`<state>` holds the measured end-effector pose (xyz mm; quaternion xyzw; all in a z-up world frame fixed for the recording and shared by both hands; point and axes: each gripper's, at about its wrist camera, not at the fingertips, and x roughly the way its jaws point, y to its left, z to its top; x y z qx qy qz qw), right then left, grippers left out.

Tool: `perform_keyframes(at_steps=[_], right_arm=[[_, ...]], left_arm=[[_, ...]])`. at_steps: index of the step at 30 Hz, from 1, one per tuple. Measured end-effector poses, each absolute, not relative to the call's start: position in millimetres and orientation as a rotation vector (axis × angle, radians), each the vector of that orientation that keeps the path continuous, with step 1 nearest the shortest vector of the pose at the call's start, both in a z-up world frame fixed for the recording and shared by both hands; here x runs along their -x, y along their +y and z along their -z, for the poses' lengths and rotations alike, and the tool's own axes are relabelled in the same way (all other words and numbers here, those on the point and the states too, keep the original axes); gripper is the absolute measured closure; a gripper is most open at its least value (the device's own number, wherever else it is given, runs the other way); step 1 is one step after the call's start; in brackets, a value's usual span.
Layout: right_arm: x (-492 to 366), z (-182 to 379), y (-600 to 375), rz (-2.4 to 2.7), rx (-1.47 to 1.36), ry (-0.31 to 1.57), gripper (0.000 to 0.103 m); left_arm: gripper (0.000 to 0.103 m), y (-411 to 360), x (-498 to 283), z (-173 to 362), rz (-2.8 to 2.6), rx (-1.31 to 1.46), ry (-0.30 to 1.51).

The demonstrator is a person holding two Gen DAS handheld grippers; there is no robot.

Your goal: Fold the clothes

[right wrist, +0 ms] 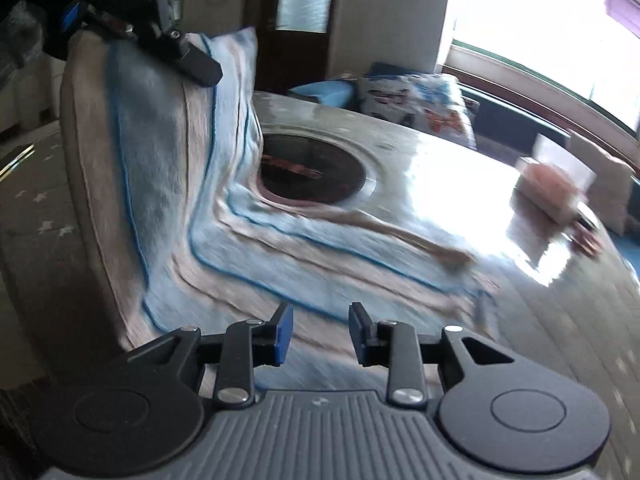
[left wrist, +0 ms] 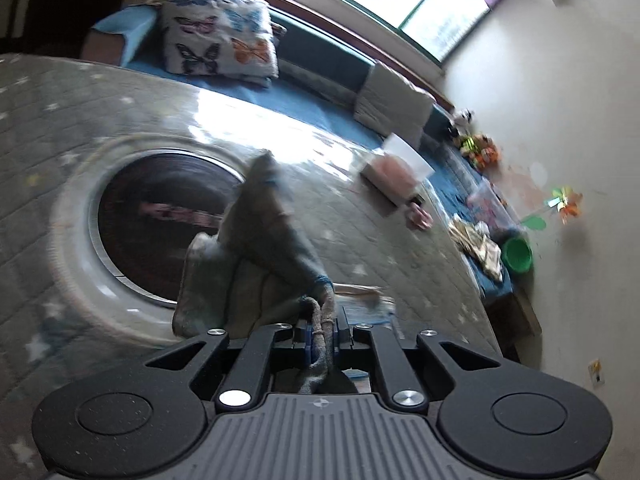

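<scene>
Left wrist view: my left claw (left wrist: 320,334) is clamped on a bunched edge of the striped cloth (left wrist: 264,216), which rises up the middle of the frame over the grey starred surface (left wrist: 100,100). The dark round inset (left wrist: 160,216) at left carries pink writing, too blurred to read.

Right wrist view: my right claw (right wrist: 320,334) stands open, holding nothing, low over the cloth (right wrist: 280,240) spread across centre frame. The left claw (right wrist: 132,12) lifts its corner at upper left.

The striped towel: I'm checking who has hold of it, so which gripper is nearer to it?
Left. The left gripper is shut on the striped towel, lifting one end. The right gripper is open just above the part lying flat, gripping nothing.
</scene>
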<state>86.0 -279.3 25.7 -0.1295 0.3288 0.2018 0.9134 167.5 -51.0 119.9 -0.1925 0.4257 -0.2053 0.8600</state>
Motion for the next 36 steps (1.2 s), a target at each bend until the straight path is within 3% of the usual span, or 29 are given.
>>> perform_keyframes(at_steps=[16, 23, 25, 31, 36], right_arm=[[-67, -10, -359, -0.318, 0.113, 0.696, 0.067], [-63, -9, -369, -0.309, 0.089, 0.696, 0.067], [-61, -9, -370, -0.306, 0.085, 0.697, 0.066], [-53, -12, -380, -0.281, 0.08, 0.706, 0.065], [-42, -21, -390, -0.253, 0.08, 0.696, 0.065]], left_arm=[[0.093, -185, -199, -70, 0.477, 0.253, 1.081], [0.079, -205, -195, -54, 0.545, 0.221, 1.118], [0.071, -208, -193, -52, 0.566, 0.218, 1.123], [0.061, -211, -186, -54, 0.613, 0.207, 1.105], [0.059, -199, -182, -57, 0.622, 0.198, 1.094]])
